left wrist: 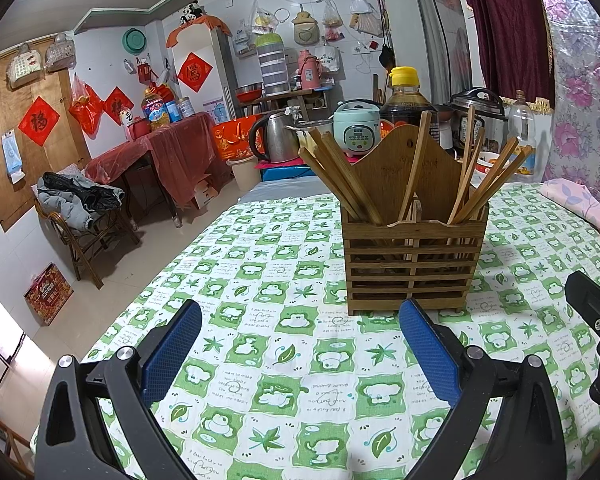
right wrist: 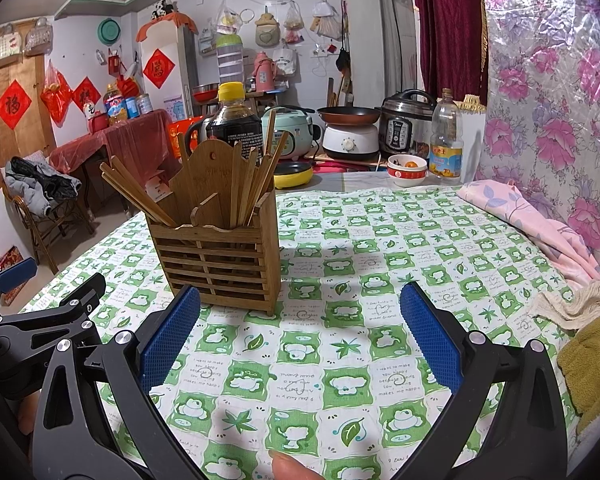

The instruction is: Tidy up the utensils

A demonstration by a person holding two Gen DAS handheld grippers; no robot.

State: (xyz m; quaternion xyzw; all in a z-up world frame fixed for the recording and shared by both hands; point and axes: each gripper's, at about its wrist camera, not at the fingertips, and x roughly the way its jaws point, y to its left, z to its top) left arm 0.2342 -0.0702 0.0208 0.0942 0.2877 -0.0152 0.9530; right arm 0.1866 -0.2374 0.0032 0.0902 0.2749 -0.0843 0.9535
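A slatted wooden utensil holder (left wrist: 414, 256) stands on the green-and-white checked tablecloth (left wrist: 284, 360). Several wooden chopsticks (left wrist: 340, 176) lean in its compartments, some to the left and some to the right. My left gripper (left wrist: 300, 344) is open and empty, just in front of and left of the holder. In the right wrist view the holder (right wrist: 224, 256) with its chopsticks (right wrist: 136, 196) stands ahead and left of my right gripper (right wrist: 300, 332), which is open and empty above the cloth (right wrist: 340, 360). Part of the other gripper shows at each view's edge.
A soy sauce bottle (right wrist: 234, 120), rice cookers, a pressure cooker (right wrist: 406, 124), a bowl (right wrist: 407, 170) and an oil bottle (right wrist: 445, 140) stand behind the table. A pink cloth (right wrist: 532, 220) and an olive towel (right wrist: 592, 360) lie at the right. A chair with clothes (left wrist: 76, 208) stands left.
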